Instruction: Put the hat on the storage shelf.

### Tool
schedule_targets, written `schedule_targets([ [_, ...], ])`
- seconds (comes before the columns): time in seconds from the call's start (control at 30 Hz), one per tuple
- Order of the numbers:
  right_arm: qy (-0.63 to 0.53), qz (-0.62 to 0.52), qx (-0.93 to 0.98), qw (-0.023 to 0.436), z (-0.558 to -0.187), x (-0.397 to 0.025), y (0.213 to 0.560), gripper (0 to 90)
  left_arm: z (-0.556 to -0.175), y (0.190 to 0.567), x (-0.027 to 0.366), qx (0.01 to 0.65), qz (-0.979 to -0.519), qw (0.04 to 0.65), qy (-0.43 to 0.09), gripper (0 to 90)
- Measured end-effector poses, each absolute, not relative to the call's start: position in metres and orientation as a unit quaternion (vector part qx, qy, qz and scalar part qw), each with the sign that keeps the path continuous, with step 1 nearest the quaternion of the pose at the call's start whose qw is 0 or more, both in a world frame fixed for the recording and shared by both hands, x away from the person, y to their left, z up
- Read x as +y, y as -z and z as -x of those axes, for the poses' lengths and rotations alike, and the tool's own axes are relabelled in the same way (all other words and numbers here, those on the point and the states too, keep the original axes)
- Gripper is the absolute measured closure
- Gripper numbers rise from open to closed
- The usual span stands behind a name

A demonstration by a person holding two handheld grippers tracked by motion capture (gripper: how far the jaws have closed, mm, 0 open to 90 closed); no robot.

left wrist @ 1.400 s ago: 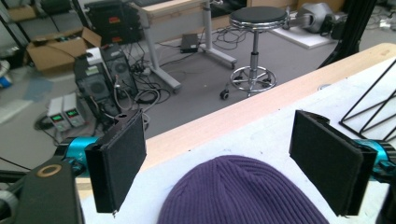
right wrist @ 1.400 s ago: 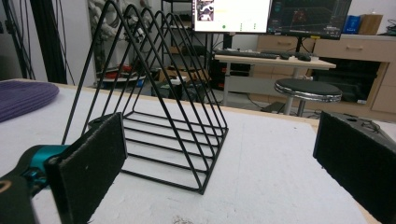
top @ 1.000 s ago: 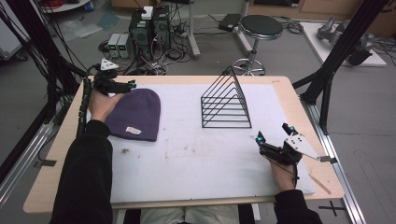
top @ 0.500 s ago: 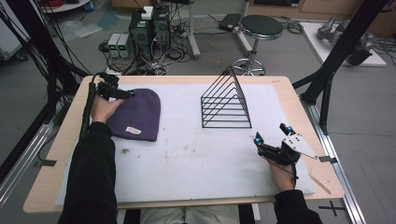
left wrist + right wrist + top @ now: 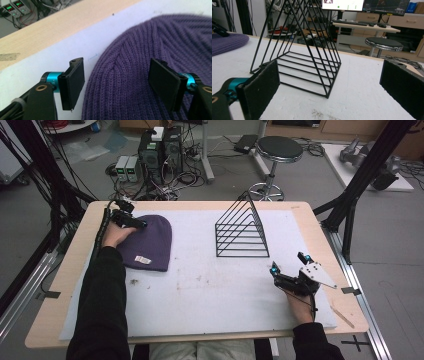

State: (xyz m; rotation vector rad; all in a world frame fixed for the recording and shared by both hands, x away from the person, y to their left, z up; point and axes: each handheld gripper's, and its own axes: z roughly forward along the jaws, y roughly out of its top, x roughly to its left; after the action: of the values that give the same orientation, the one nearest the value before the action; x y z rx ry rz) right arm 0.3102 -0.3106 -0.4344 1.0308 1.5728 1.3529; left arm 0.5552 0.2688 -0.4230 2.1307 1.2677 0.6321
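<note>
Purple hat lies flat at table's left-far part. L gripper sits at hat's far-left edge, 2 jaws apart, straddling the knit rim. R gripper near right-front, jaws wide apart, facing wire rack.

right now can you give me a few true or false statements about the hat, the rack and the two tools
1. The left tool is open, with the rim of the purple hat between its jaws. True.
2. The right tool is clamped on the black wire rack. False: it is open and apart from the rack, above the white mat.
3. The hat hangs on the rack. False: it lies flat on the mat, to the left of the rack.
4. The rack stands upright with nothing in it. True.
5. A round stool stands on the floor beyond the table. True.
</note>
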Motion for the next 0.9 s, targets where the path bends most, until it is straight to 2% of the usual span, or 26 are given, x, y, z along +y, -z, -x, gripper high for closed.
schedule_targets([
  [0.13, -0.535, -0.407, 0.623, 0.400, -0.310, -0.311, 0.434, 1.8, -0.561, 0.427, 0.270, 0.488, -0.798, 0.281, -0.217, 29.5],
  [0.27, -0.533, -0.406, 0.627, 0.397, -0.310, -0.311, 0.435, 1.8, -0.562, 0.431, 0.274, 0.508, -0.787, 0.300, -0.179, 38.0],
  [0.33, -0.533, -0.404, 0.628, 0.398, -0.310, -0.311, 0.435, 1.8, -0.561, 0.431, 0.273, 0.506, -0.788, 0.301, -0.178, 41.2],
  [0.4, -0.535, -0.404, 0.626, 0.399, -0.309, -0.311, 0.434, 1.8, -0.561, 0.430, 0.273, 0.502, -0.791, 0.303, -0.174, 54.4],
  [0.47, -0.535, -0.404, 0.626, 0.400, -0.308, -0.311, 0.434, 1.8, -0.561, 0.430, 0.274, 0.507, -0.788, 0.306, -0.169, 62.3],
  [0.6, -0.534, -0.402, 0.628, 0.399, -0.308, -0.311, 0.434, 1.8, -0.561, 0.430, 0.277, 0.517, -0.780, 0.319, -0.152, 71.6],
  [0.9, -0.532, -0.401, 0.631, 0.397, -0.309, -0.310, 0.435, 1.8, -0.560, 0.430, 0.275, 0.520, -0.777, 0.316, -0.162, 74.8],
])
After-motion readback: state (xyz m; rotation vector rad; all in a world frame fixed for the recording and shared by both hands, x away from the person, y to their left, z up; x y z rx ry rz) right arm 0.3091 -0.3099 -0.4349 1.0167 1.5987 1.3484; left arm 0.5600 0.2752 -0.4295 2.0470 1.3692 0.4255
